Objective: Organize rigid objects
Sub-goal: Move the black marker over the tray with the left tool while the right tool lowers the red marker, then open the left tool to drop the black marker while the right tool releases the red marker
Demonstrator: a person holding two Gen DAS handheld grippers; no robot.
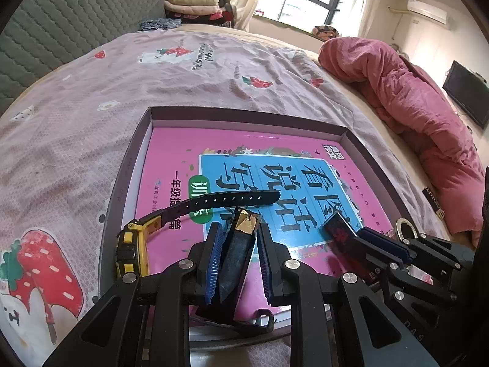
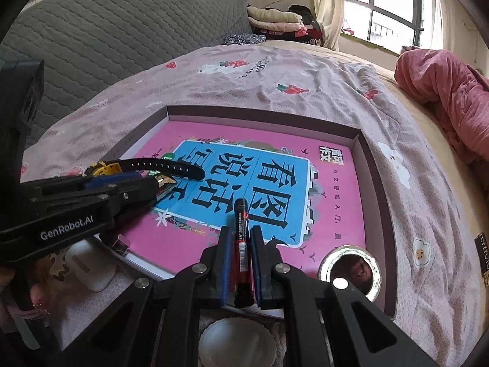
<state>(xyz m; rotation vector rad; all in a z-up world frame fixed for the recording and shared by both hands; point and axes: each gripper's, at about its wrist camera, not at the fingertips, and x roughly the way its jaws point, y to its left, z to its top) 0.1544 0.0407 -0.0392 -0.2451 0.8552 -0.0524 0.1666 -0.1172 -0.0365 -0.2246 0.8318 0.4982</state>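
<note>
— Where, relative to the pink book?
— Red-and-black battery pinched in the right gripper, long axis along the fingers, hovering over the book's near edge. Dark gold-tipped bar clamped in the left gripper, left of that, beside the yellow watch.
— Hidden?
— Contact with the book: cannot tell. Bar's identity unclear; battery's rear end lost behind the pads.
</note>
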